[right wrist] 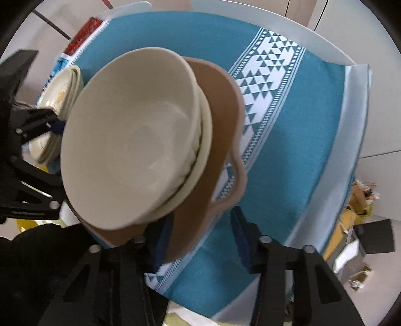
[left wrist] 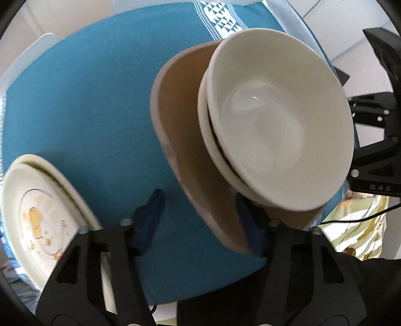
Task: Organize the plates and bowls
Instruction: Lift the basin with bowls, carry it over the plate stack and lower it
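**Done.** Two cream bowls (left wrist: 280,120) sat nested, one in the other, on a brown handled dish (left wrist: 180,130) at the middle of the teal cloth (left wrist: 75,100). A stack of cream plates (left wrist: 45,213), the top one printed with a yellow cartoon, lay well apart at the near left. Like was already with like, so by my reading the sorting was largely finished.

**Left.** The bowl stack on its dish had yet to be carried or placed (where to, the frames did not show).

**Tools.** Your left gripper (left wrist: 199,223) pointed down at the dish's left edge with its fingers apart. The rim lay between them against one finger, and cloth showed beside the other. Your right gripper (right wrist: 200,234) stood the same way at the opposite edge, by the handle loop — neither was clamped yet.

**Surroundings.** There was a white table (right wrist: 275,20) under the cloth, a red packet (right wrist: 84,36) at its far left edge, and boxes and bags on the floor to the right.

**In the way.** Nothing blocked the dish. The bowls rode loose on it, so a tilted lift could have slid them off.
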A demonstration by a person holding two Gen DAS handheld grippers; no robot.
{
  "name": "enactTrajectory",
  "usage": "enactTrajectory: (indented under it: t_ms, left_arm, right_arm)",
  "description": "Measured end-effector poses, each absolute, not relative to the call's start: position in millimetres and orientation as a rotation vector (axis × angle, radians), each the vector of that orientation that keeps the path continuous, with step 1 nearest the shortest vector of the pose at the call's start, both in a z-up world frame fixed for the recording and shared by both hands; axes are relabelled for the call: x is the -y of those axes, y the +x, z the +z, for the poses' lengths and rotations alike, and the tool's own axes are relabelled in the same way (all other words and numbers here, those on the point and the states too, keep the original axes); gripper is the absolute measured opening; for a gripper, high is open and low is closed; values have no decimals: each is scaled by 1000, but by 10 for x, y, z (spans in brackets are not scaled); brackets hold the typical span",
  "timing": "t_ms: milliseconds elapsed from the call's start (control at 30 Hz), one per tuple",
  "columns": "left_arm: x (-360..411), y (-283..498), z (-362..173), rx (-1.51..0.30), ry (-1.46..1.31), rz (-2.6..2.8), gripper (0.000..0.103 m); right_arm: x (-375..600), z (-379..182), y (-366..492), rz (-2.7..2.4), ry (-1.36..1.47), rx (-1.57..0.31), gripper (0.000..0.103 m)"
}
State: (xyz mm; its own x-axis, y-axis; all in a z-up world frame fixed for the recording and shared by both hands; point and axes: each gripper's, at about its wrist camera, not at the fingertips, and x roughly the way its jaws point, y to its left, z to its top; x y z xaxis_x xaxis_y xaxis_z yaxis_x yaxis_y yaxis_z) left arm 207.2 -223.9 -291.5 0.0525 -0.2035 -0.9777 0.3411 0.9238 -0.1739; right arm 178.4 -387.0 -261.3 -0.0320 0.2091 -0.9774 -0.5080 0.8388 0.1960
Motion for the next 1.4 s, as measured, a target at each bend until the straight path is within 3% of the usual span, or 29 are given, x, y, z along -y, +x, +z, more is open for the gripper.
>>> enactTrajectory:
  t_ms: [167,333,1067,1400]
  left_arm:
    - [2286,2055,-2940,-1416,93,-435,20]
    - [2348,2009,-2949,-1390,105,-442,14]
    - [2612,1717,-2672,-1272,197,-394,14]
    - [2178,1700,-1978,-1197,192,-363,14]
  right_arm:
    - [3874,-2672,1733,603,-217,-1459,18]
    - [3896,-2694,1680,611,-190,-1425,15]
    - [4003,-2454,1599,565,-187,-1323,15]
    - [3795,-1804,1522,559,-228,-1250,15]
